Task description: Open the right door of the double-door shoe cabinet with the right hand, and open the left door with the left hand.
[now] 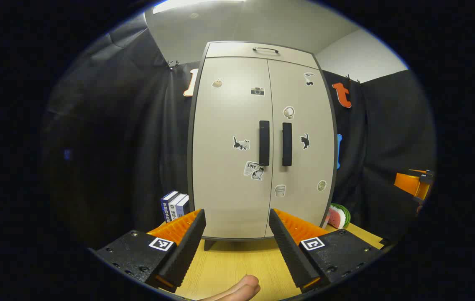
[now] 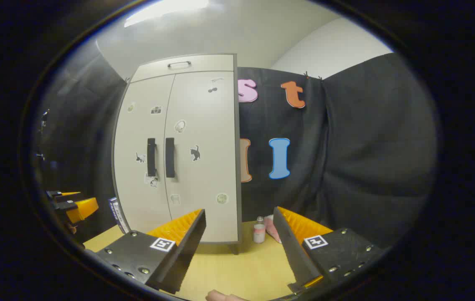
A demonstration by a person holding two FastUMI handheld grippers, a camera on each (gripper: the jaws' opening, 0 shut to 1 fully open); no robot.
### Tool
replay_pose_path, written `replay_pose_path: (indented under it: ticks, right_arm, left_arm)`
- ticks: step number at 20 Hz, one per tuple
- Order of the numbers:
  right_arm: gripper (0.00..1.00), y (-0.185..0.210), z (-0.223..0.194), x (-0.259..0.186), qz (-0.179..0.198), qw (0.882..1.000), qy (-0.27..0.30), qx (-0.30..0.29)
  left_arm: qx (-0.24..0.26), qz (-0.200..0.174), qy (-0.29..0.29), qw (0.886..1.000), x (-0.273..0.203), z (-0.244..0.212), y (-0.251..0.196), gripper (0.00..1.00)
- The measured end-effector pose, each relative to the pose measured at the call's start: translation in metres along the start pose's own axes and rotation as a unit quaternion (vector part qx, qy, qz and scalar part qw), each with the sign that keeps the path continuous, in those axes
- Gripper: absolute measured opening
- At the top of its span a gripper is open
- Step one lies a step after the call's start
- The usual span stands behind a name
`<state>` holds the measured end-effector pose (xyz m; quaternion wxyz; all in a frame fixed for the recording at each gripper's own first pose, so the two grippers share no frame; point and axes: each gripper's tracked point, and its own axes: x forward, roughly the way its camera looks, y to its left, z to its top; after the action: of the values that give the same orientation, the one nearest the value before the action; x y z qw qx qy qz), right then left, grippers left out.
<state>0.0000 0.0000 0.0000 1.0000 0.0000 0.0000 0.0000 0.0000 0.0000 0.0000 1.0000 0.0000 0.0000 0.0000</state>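
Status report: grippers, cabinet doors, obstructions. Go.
Left gripper open, right gripper open, both short of cabinet. Both doors shut, handles untouched. Nothing blocking.

Light wood-grain tabletop, seen in both views. Standing on it: pale double-door shoe cabinet, raised on short dark feet, doors shut. Just beside cabinet's left side in left gripper view: row of upright books, blue/white spines. At cabinet's right base: watermelon-slice item, partly hidden behind cabinet. In right gripper view, to right of cabinet: small upright bottle, w/ pink object touching or just beside it; cannot tell which.
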Motion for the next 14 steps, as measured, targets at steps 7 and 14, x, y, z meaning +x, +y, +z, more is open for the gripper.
replay_pose_path:
  ticks: [7,14]
  right_arm:
    - [0.96,0.021,-0.003,0.025,0.02,0.999,0.008,-0.031]
    - [0.93,0.04,0.005,0.029,0.04,0.999,0.007,-0.026]
  left_arm:
    - [0.0,-0.021,0.02,1.0,0.013,-0.019,-0.01,0.95]
    - [0.014,-0.011,0.0,1.0,0.017,-0.001,-0.006,0.95]
